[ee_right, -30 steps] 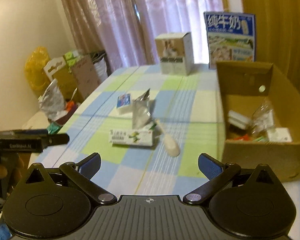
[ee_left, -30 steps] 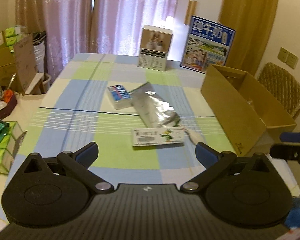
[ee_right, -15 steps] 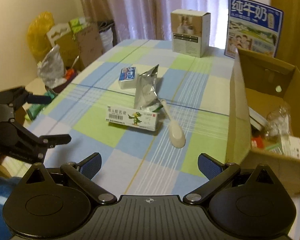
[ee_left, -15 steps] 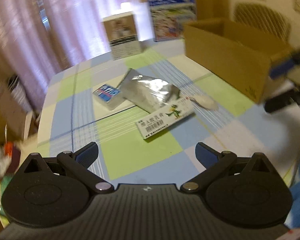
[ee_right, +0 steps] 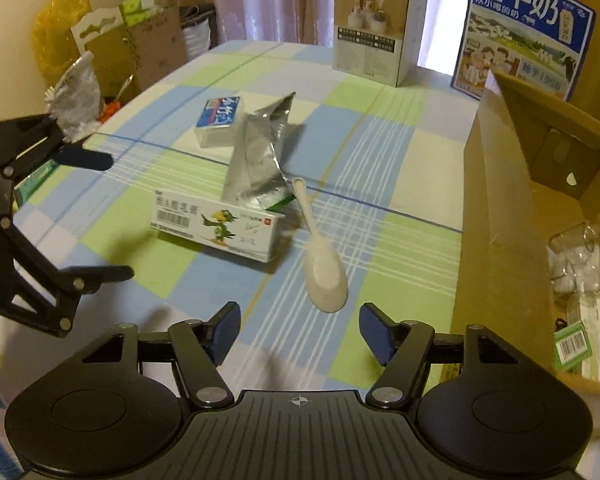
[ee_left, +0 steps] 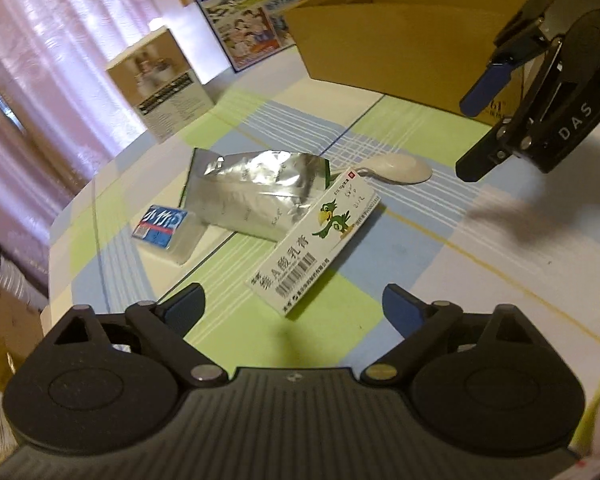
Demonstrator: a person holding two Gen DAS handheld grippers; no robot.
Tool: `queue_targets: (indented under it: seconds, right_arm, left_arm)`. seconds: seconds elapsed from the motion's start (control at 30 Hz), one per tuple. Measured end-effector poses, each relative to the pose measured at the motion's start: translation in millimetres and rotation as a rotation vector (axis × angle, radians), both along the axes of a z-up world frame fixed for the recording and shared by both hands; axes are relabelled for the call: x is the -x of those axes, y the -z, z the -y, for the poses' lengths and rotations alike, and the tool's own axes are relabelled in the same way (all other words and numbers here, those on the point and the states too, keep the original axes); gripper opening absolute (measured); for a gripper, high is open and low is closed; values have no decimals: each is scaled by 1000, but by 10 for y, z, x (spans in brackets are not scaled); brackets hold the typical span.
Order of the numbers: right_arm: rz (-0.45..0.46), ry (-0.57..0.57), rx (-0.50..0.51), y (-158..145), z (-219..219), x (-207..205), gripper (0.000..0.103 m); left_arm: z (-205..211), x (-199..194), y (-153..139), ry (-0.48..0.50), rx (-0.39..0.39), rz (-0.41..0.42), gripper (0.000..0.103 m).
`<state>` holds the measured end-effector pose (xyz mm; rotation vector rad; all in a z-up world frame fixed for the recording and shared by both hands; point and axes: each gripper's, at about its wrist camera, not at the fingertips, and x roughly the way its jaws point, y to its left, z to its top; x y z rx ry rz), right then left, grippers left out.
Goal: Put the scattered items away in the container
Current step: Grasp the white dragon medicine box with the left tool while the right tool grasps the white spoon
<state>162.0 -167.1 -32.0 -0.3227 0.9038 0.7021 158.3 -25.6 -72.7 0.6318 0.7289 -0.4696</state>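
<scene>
Both claws hang spread and empty over the checked desk (ee_right: 380,128): the left claw (ee_left: 294,308) facing the white medicine box (ee_left: 316,240), the right claw (ee_right: 300,332) just short of the white spoon (ee_right: 324,272). The foil pouch (ee_right: 260,156) leans on the box, beside a small blue-labelled pack (ee_right: 218,118). The cardboard box (ee_right: 500,200) stands right, already holding packets.

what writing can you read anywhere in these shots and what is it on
"纯牛奶": top of the blue milk carton standing behind the cardboard box.
"DAS": side of the right gripper, seen from the left wrist.
Blue-labelled small pack: large white characters, too blurred to read reliably.
White parrot box: a barcode and green characters, not legible.
Beige carton: black panel of small print, too small.
Green barcode tag inside the cardboard box: unreadable.
</scene>
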Motion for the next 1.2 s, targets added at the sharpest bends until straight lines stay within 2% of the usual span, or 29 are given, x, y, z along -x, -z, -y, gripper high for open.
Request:
queue_targets:
  seconds: [0.17, 0.33, 0.4, 0.57, 0.6, 0.73, 0.83, 0.9, 0.97, 1.17, 1.2]
  right_arm:
    - [2, -4, 22, 132, -83, -124, 60]
    - [-7, -1, 33, 258, -154, -251, 56]
    - [-12, 3, 30, 298, -171, -299, 55]
    - [-22, 10, 23, 386, -214, -432, 50]
    - [-26, 9, 19, 406, -222, -458, 50]
    - [-33, 3, 14, 478, -262, -520, 46]
    - [-43, 9, 8, 513, -278, -565, 42]
    - [-41, 12, 6, 511, -284, -575, 39]
    - [-49, 12, 0, 503, -289, -569, 31]
    - [-84, 16, 14, 470, -255, -450, 30]
    - [-96, 24, 12, 459, -227, -428, 30]
  left_arm:
    - [113, -178, 163, 71, -65, -8, 83]
    - [187, -293, 279, 114, -93, -29, 75]
    - [183, -344, 311, 109, -86, -37, 73]
    - [176, -406, 369, 84, -79, -48, 60]
    - [168, -412, 360, 67, -75, -46, 53]
    - [115, -389, 259, -1, -20, -57, 36]
    - [74, -365, 171, -39, 24, -78, 28]
    - [48, -348, 126, -59, 56, -97, 26]
    - [39, -324, 99, -68, 76, -109, 25]
    - [72, -212, 95, -42, 62, -79, 26]
    - [67, -214, 92, -42, 63, -71, 32]
